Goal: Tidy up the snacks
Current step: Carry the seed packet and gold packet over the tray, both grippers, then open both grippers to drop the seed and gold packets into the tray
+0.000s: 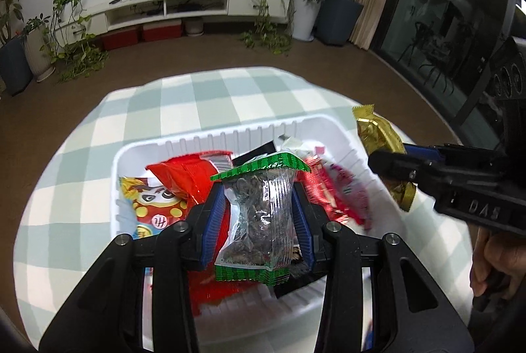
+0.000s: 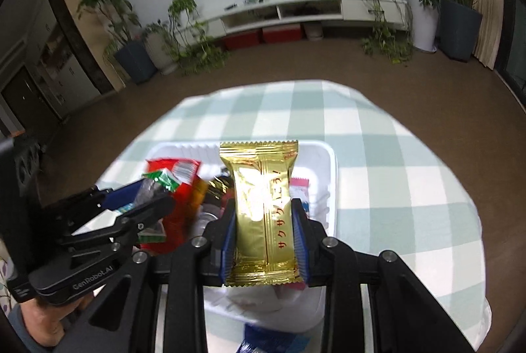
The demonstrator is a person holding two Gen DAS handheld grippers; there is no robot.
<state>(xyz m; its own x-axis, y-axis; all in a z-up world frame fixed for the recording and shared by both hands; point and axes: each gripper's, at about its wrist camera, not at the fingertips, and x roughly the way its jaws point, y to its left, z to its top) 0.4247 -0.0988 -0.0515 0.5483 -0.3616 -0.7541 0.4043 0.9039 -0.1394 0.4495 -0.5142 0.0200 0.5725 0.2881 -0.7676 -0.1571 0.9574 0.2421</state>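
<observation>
My left gripper [image 1: 259, 205] is shut on a clear packet of dark snacks with green ends [image 1: 259, 214], held above the white basket [image 1: 210, 139]. My right gripper [image 2: 264, 221] is shut on a gold wrapped bar [image 2: 259, 205], over the basket's right part [image 2: 330, 168]. In the left wrist view the right gripper [image 1: 391, 168] comes in from the right with the gold bar [image 1: 378, 132]. In the right wrist view the left gripper [image 2: 141, 198] shows at the left with its green-ended packet [image 2: 161, 180]. Red packets [image 1: 184, 175] and a cartoon packet [image 1: 154, 208] lie in the basket.
The basket stands on a table with a green and white checked cloth [image 2: 378, 155]. A hand [image 1: 503, 261] holds the right gripper. A blue packet [image 2: 263, 340] lies on the cloth below the basket's near edge. Beyond the table are brown floor, potted plants and a TV shelf.
</observation>
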